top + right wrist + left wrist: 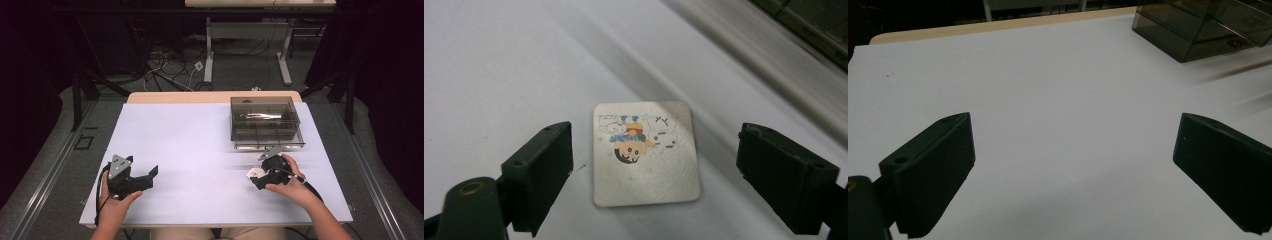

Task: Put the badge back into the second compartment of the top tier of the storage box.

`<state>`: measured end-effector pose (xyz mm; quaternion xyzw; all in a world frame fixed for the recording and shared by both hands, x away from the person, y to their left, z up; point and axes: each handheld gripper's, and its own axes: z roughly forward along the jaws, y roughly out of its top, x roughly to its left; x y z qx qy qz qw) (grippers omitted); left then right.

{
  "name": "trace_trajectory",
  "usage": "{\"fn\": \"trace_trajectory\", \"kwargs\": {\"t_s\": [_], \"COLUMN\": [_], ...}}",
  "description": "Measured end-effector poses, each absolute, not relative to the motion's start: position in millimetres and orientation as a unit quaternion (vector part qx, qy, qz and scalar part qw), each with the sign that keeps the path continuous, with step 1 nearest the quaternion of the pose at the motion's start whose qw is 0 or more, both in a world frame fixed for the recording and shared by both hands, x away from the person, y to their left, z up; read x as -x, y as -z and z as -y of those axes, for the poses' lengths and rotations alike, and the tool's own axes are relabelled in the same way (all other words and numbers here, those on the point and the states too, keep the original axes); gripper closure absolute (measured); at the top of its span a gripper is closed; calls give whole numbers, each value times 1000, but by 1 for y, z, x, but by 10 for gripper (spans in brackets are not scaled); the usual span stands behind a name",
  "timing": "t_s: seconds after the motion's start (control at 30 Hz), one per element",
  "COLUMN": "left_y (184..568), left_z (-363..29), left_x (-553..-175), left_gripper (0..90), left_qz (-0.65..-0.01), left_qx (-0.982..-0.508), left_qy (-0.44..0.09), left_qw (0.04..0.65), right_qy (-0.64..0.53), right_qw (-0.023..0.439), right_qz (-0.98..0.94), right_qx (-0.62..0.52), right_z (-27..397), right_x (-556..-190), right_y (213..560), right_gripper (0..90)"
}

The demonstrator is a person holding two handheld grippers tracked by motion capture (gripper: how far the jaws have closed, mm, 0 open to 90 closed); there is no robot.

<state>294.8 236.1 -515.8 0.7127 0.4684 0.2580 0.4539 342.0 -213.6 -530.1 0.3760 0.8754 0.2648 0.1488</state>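
Even overhead light brightens the white table [200, 145]; the surroundings stay dark. The high view is soft and slightly grainy. In the right gripper view, glare washes across the silvery card [645, 154], and streaky motion blur smears the far right.

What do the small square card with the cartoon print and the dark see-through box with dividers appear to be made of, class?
The small square cartoon-printed card looks like thin metal or glossy foil-faced card: flat, silvery, rounded corners, with a soft sheen; which one is unclear. The dark see-through divided box looks like smoke-tinted rigid plastic: the dividers show through the walls, and its top catches bright reflections.
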Motion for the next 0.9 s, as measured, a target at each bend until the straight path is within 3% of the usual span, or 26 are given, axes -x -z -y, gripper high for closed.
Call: {"fn": "trace_trajectory", "kwargs": {"t_s": [0.9], "left_y": [517], "left_z": [-235], "left_x": [-295], "left_gripper": [42], "left_qz": [-469], "left_qx": [-714], "left_qy": [-256], "left_qw": [454], "right_qy": [-257], "right_qw": [119], "right_qz": [-884], "right_qx": [-373], "right_z": [210], "right_x": [-353], "right_y": [548], "right_gripper": [153]}}
